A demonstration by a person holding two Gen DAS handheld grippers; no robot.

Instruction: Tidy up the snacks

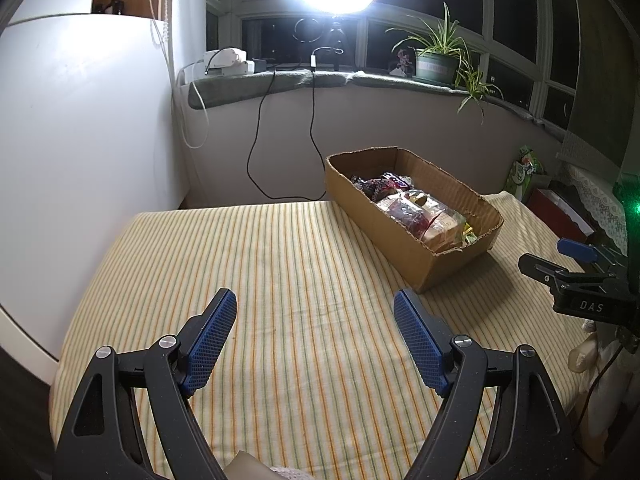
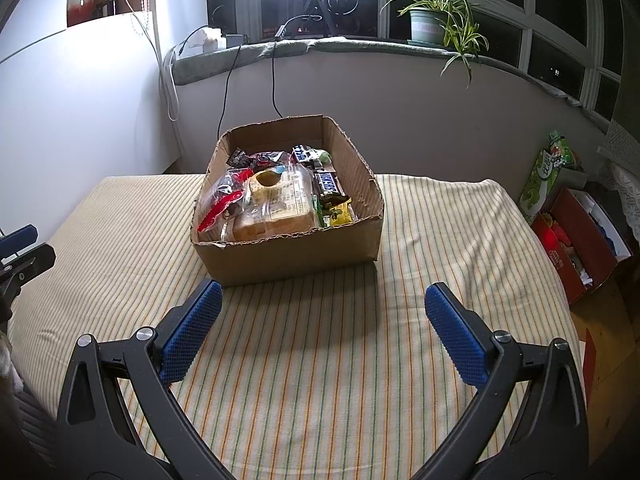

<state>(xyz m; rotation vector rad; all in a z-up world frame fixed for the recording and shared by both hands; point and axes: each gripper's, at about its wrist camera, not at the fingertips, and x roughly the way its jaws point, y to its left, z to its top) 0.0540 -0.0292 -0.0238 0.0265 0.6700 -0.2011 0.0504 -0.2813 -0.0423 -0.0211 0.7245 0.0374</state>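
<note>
A cardboard box (image 2: 288, 256) stands on the striped tablecloth (image 2: 320, 360), filled with snacks: a bagged bread loaf (image 2: 276, 208), a Snickers bar (image 2: 329, 183), red and dark wrappers. The box also shows in the left wrist view (image 1: 436, 268), at the right. My right gripper (image 2: 320, 312) is open and empty, just in front of the box. My left gripper (image 1: 314, 320) is open and empty over bare cloth, left of the box. The right gripper's fingers (image 1: 576, 250) show at the right edge of the left wrist view.
A white cabinet (image 1: 80, 140) bounds the table's left side. A windowsill with a potted plant (image 2: 432, 20), a ring light and hanging cables (image 1: 280, 140) lies behind. A red box (image 2: 576, 240) and a green tissue pack (image 2: 548, 176) sit off the right edge.
</note>
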